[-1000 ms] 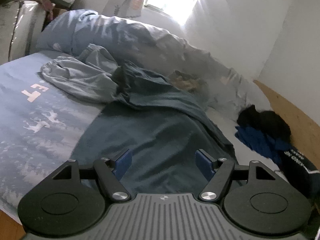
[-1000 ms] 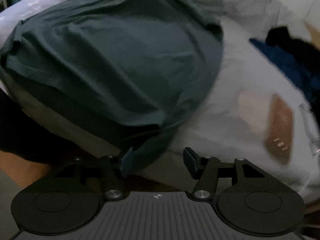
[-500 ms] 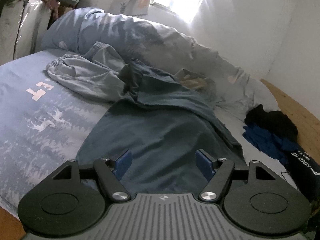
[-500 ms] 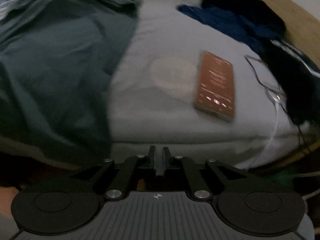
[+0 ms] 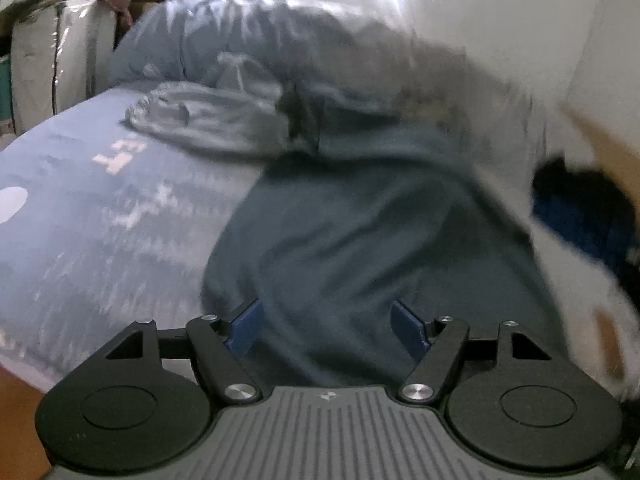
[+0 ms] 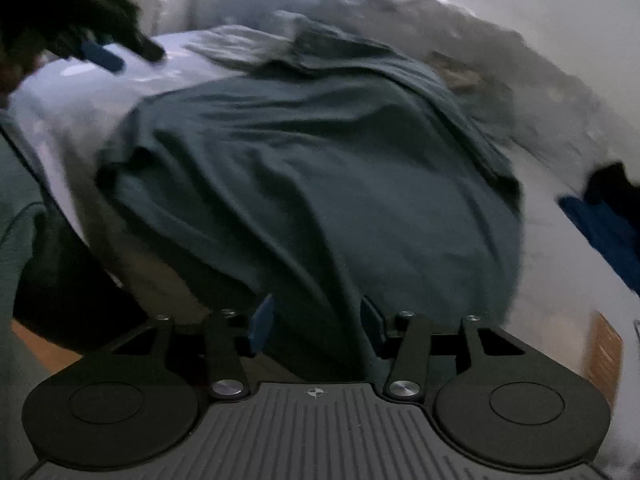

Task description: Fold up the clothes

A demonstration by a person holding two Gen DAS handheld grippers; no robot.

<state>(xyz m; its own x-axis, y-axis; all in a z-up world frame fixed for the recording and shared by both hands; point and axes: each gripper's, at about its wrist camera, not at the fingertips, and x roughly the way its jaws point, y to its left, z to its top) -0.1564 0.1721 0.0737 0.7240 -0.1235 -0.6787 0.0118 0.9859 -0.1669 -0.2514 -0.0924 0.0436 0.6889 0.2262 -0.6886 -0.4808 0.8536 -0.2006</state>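
Your dark teal garment [image 6: 320, 184] lies spread and wrinkled across the bed [image 5: 80, 208], its near hem hanging over the mattress edge toward you, which puts that hem within reach of both tools. Your right gripper [image 6: 316, 326] stands about half open at 6 o'clock, with hem fabric running between its fingers; I judge it touches the cloth but does not clamp it. Your left gripper [image 5: 326, 328] is spread wide over the same hem, its blue pads either side of the cloth, clamping nothing. A pale grey garment [image 5: 208, 120] sits crumpled at 11 o'clock, and dark blue clothes [image 5: 580, 216] lie heaped at 3 o'clock.
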